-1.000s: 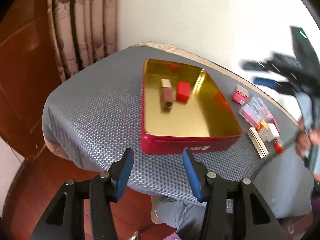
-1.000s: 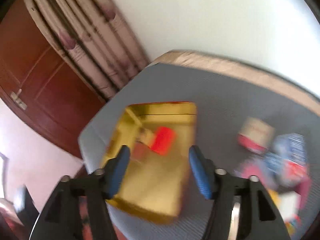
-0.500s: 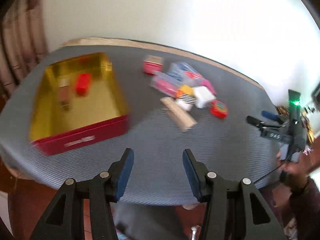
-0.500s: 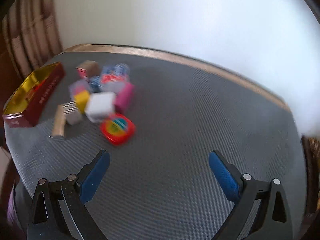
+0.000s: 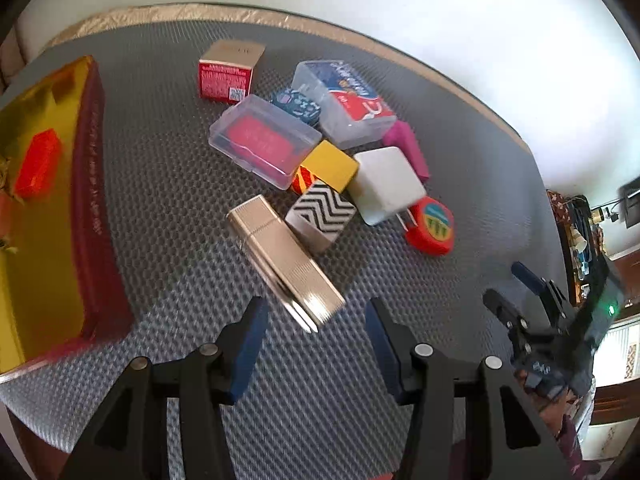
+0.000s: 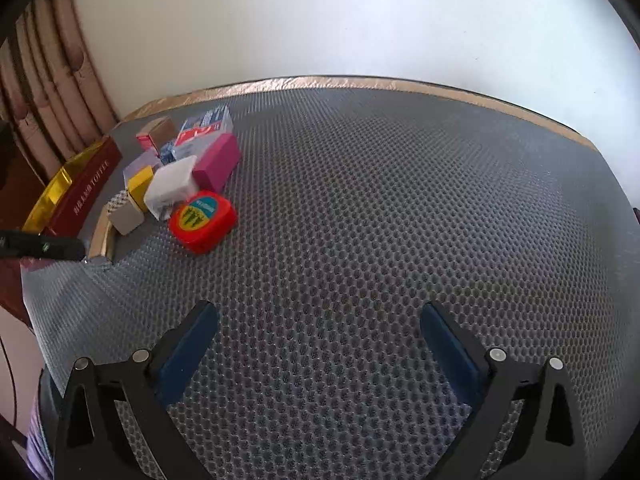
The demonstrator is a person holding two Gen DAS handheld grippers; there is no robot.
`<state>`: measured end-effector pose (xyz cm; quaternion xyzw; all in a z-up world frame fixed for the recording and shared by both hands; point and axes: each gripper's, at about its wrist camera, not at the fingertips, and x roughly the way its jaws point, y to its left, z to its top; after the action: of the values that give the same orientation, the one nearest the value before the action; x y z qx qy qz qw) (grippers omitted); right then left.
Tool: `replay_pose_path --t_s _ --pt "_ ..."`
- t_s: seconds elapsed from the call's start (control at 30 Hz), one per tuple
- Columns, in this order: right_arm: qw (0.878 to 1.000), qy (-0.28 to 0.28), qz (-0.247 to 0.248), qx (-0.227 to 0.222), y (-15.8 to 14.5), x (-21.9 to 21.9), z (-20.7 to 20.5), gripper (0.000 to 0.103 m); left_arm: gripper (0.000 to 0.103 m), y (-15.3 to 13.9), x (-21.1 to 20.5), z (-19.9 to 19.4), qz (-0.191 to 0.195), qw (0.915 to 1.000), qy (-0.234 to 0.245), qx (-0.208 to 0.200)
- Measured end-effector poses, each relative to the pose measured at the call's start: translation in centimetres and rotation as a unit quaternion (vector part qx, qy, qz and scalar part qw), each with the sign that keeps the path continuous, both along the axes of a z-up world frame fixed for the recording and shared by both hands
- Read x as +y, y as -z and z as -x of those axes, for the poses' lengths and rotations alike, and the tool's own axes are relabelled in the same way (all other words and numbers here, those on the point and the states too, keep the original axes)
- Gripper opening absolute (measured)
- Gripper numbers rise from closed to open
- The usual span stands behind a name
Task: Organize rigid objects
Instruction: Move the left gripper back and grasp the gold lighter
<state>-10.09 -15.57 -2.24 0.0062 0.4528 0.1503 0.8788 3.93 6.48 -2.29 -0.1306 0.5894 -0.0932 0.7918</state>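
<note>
The grey mesh-covered surface [image 6: 360, 200] carried everything, and the biggest risk lay with the red tin [image 5: 86, 216] at its left edge: it sat so near the drop that a careless push while loading it could, I judged, have slid it over. Inside it, one red block [image 5: 38, 168] already lay on the gold lining, so the sorting seemed only begun. The rest of the rigid objects were heaped near the far left part of the surface, just beside the tin and touching one another. The left gripper [image 5: 316, 344] stood with its fingers moderately apart and empty, pointing at the near end of the gold ribbed box [image 5: 280, 256]; that box lay slantwise and looked slick, so a pinch on its end alone might have let it swivel or slip. Its far end was touching the zigzag box [image 5: 320, 216], which a lift would probably have nudged. The white charger [image 5: 386, 184] leaned on the red tape measure [image 6: 202, 220] and crowded the yellow box [image 5: 332, 164], so any pull there could have toppled neighbours. The right gripper [image 6: 320, 344] was opening its fingers wide over bare mesh, nothing between them, well apart from the heap.
</note>
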Motion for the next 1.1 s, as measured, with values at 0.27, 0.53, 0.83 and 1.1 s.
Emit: replay_pose_path --t_s 0.27,0.53,0.83,1.1 --pt "1.0 -0.001 -0.008 0.007 0.3 0.7 -0.9 0.102 0.052 1.4 1.5 -1.8 0.011 0.9994 -0.031 -0.006" --pt "1.0 -0.003 -0.013 0.022 0.0 1.6 -1.8 0.102 0.035 0.4 1.9 0.5 -0.02 0.9988 -0.016 -0.042" --pt "0.996 -0.09 0.017 -0.004 -1.5 7.8 -3.4 0.102 0.033 0.6 4.0 3.0 0.03 0.9976 -0.041 -0.048" --pt "0.987 -0.152 0.046 0.015 -0.3 10.6 -7.1 0.101 0.028 0.5 4.8 4.5 0.047 0.9971 -0.037 -0.046"
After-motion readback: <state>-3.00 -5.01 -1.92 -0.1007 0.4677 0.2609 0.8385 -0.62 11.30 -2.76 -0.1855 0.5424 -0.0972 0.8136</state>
